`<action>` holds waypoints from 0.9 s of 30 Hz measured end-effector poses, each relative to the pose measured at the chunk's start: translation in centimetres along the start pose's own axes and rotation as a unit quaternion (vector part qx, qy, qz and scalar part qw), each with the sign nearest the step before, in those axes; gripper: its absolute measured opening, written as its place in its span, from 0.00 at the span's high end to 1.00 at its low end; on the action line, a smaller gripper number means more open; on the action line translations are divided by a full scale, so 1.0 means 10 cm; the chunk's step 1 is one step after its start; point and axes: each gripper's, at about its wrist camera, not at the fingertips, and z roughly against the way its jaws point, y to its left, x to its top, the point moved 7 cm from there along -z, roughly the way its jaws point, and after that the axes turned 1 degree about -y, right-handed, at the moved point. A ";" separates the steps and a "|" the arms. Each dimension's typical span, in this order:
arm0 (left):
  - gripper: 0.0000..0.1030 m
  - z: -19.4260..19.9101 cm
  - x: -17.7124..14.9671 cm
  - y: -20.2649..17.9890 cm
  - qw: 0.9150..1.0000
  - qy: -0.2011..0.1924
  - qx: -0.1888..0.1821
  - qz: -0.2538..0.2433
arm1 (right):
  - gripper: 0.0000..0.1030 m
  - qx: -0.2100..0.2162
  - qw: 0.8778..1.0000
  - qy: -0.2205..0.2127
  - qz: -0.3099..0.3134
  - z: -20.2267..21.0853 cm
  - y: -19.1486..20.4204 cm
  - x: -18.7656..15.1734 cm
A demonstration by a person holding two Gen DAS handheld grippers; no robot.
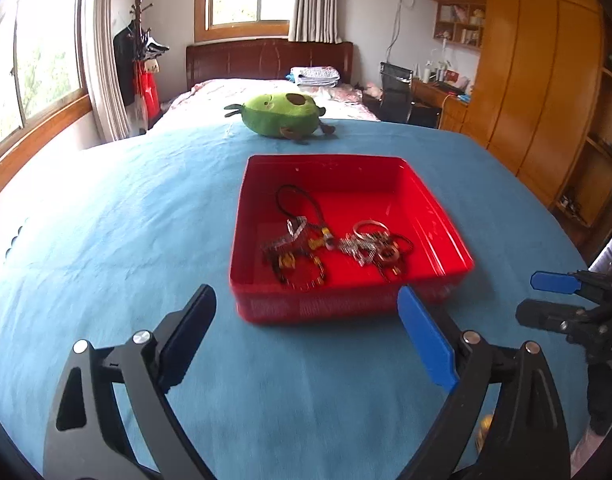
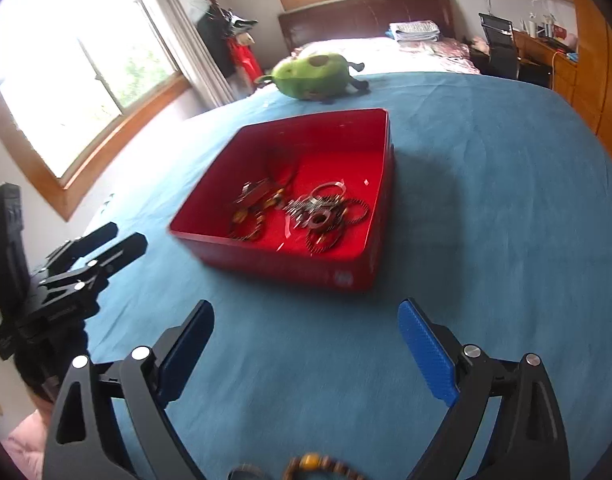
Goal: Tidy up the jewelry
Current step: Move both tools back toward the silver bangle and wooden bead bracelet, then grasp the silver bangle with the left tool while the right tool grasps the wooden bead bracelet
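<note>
So the shallow square red plastic tray sits on the bench, which is covered with a teal-blue cloth. Inside the tray there's a tangled pile of jewelry: dark beaded strands, a black cord loop, a few silvery rings and chain bits, all bunched toward the near half of the tray floor.

The left hand-held gripper hangs above the cloth just in front of the tray, its jaws spread wide with nothing between them. The right hand-held gripper is the same deal, jaws spread wide and empty, also short of the tray's near wall.

At the very bottom edge of the right wrist view there's a brown and amber beaded bracelet lying on the cloth, outside the tray, partly cut off.

Past the tray, a green avocado-shaped plush toy rests at the far edge of the bench, with a bed behind it.
</note>
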 end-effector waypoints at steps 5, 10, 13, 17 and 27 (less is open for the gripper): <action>0.09 0.23 -0.43 -0.17 0.999 0.023 -0.011 -0.032 | 0.09 0.005 1.000 -0.020 -0.015 0.28 -0.04 -0.37; 0.09 0.30 -0.94 -0.44 0.995 0.065 -0.025 -0.077 | 0.12 -0.007 0.998 -0.028 -0.048 0.43 -0.17 -0.75; 0.09 0.35 -1.17 -0.56 0.992 0.079 -0.039 -0.093 | 0.19 -0.008 0.998 -0.019 -0.064 0.45 -0.23 -0.94; 0.09 0.45 -1.39 -0.76 0.989 0.094 -0.067 -0.093 | 0.31 -0.023 0.997 0.007 -0.070 0.43 -0.26 -1.12; 0.33 0.41 -1.76 -1.19 0.977 0.147 -0.130 -0.085 | 0.64 -0.049 0.994 0.075 -0.065 0.17 -0.43 -1.38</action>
